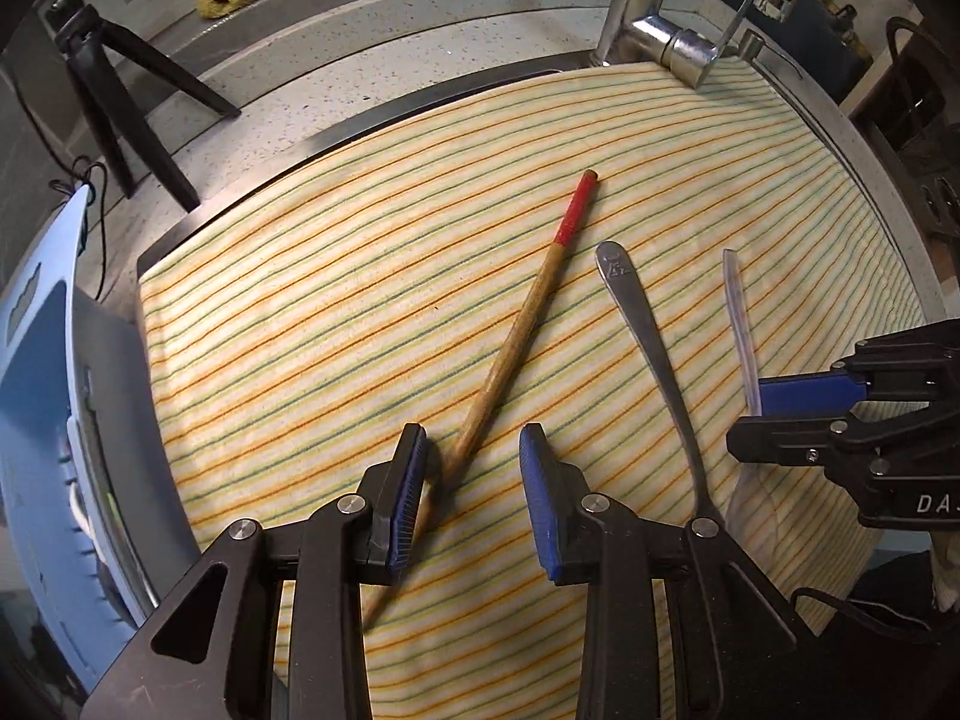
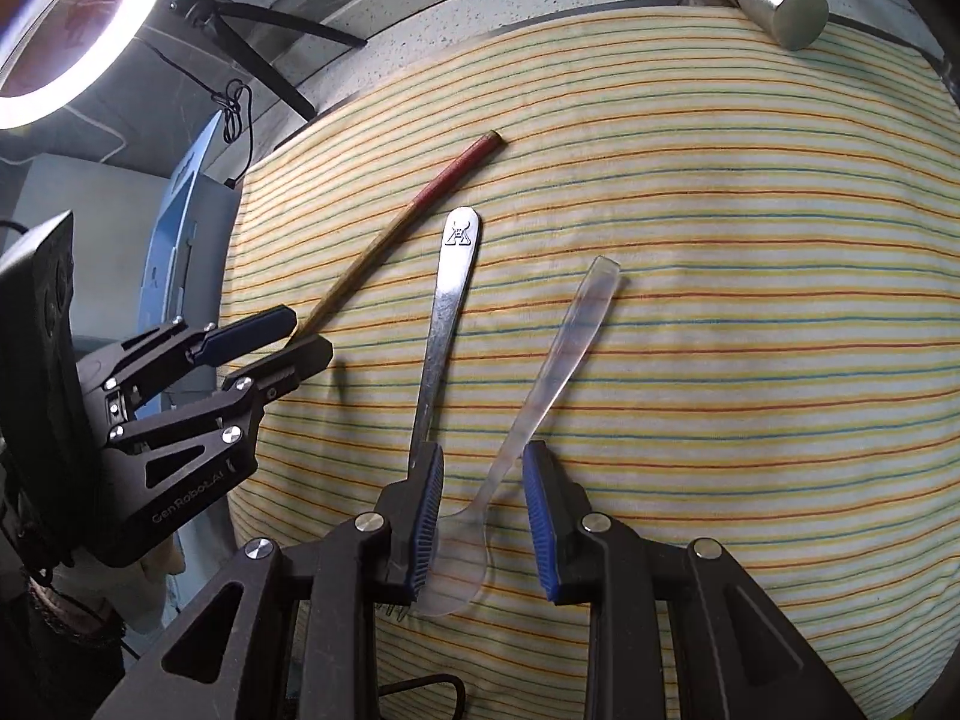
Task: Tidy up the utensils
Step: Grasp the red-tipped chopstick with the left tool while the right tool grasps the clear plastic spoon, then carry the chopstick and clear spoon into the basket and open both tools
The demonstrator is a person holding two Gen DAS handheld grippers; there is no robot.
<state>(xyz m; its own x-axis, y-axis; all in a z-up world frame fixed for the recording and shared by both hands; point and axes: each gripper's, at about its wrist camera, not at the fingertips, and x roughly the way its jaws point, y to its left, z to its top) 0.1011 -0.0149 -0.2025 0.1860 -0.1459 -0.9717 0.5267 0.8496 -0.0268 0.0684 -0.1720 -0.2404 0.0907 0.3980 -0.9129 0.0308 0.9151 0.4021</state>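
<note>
Left wrist view: your left gripper stands part open, empty, astride the chopstick on the cloth. Your right gripper, likewise empty, straddles the clear spoon; its left finger overlaps the fork, so closing may snag both.

Legible markings, both wrist views.

1. left gripper, lower left of the right wrist view: light lettering "GenRobot.AI" on the black side plate of its body.
2. right gripper, right edge of the left wrist view: white letters "DA" on the black body, cut off by the frame edge.
3. metal fork, centre of the right wrist view: embossed emblem at the handle end, resembling a stylised letter A; exact characters not readable.
</note>
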